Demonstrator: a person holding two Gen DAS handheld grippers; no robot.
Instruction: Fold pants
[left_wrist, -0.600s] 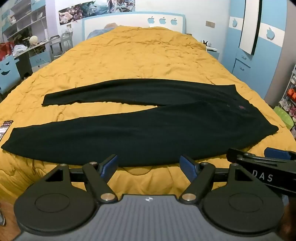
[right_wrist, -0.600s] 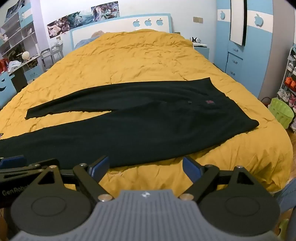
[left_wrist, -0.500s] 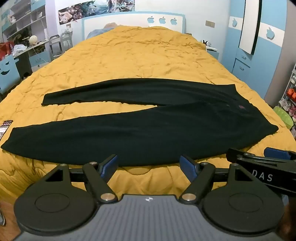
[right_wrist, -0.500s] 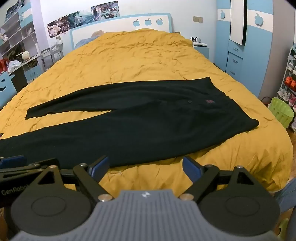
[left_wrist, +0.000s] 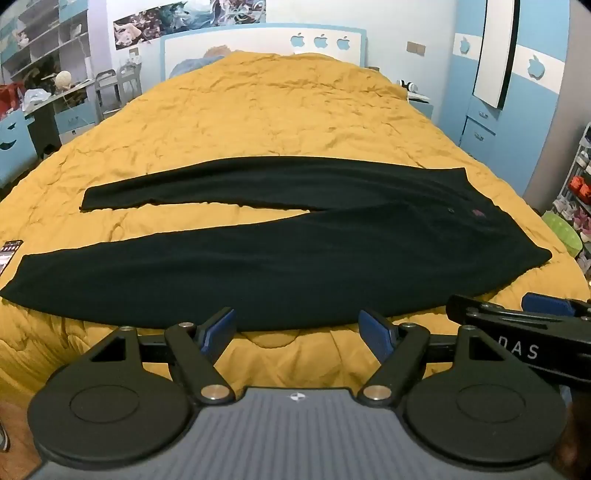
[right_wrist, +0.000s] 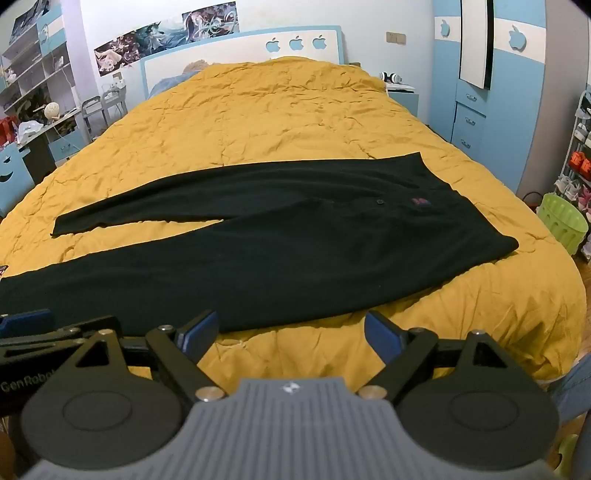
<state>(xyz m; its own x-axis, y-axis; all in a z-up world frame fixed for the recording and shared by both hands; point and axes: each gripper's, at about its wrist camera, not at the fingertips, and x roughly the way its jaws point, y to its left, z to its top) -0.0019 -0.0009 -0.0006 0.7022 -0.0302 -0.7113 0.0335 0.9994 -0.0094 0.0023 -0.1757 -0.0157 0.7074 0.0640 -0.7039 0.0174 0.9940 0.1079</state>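
Both claws hang wide apart and grip nothing: the left gripper (left_wrist: 297, 326) and the right gripper (right_wrist: 291, 330) sit side by side over the near edge of the bed (left_wrist: 258, 110). Just ahead of their blue fingertips (left_wrist: 221, 325), not touching them, black pants (left_wrist: 295, 273) lie flat on the yellow quilt, waistband off to the right, both legs stretching away to the left, slightly spread.

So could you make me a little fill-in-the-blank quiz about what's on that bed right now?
1. The black pants lie flat on a ___ bedspread.
2. The left gripper and right gripper are both ___.
3. The pants' waistband points toward the ___ laundry basket.

Missing words: yellow; open; green
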